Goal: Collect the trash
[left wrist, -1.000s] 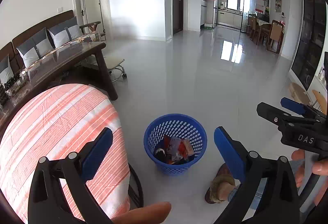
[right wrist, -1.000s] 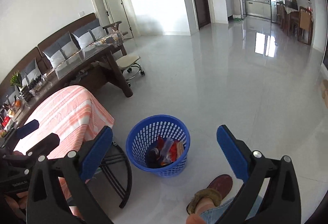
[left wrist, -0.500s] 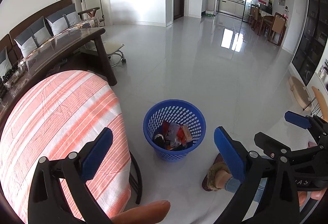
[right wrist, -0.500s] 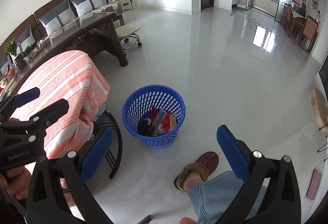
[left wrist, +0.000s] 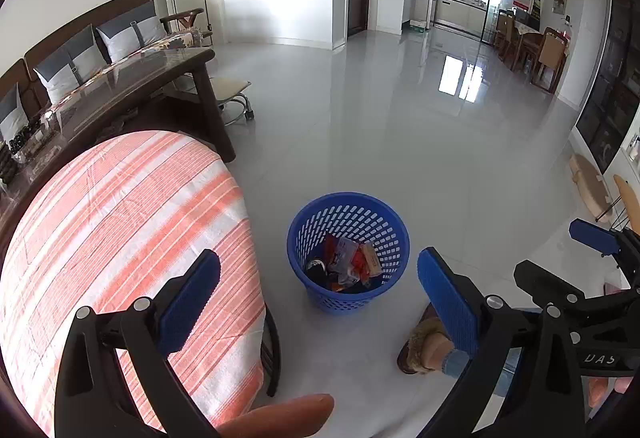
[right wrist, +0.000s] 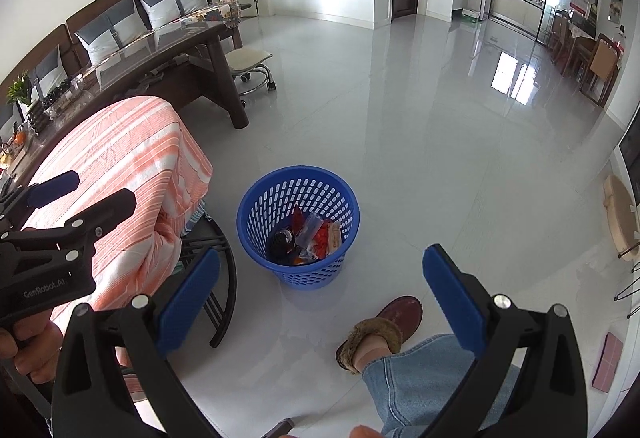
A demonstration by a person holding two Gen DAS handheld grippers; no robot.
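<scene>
A blue perforated trash basket (left wrist: 347,238) stands on the grey floor, also in the right wrist view (right wrist: 298,205). It holds several pieces of trash (left wrist: 346,262), wrappers and a dark can (right wrist: 310,236). My left gripper (left wrist: 318,298) is open and empty, held above the floor just short of the basket. My right gripper (right wrist: 320,296) is open and empty, also above the floor near the basket. Each gripper shows in the other's view, the right one (left wrist: 576,278) at the right edge, the left one (right wrist: 68,213) over the table.
A small table with an orange striped cloth (left wrist: 120,238) stands left of the basket, on dark curved legs (right wrist: 224,278). A long dark table (left wrist: 132,85), a sofa and a wheeled stool (right wrist: 252,65) lie behind. The person's slippered foot (right wrist: 384,326) rests right of the basket.
Both grippers have stayed open and empty while the views drifted: tilting down towards the basket, then up again a little. The right gripper has sunk lower in the left view.
</scene>
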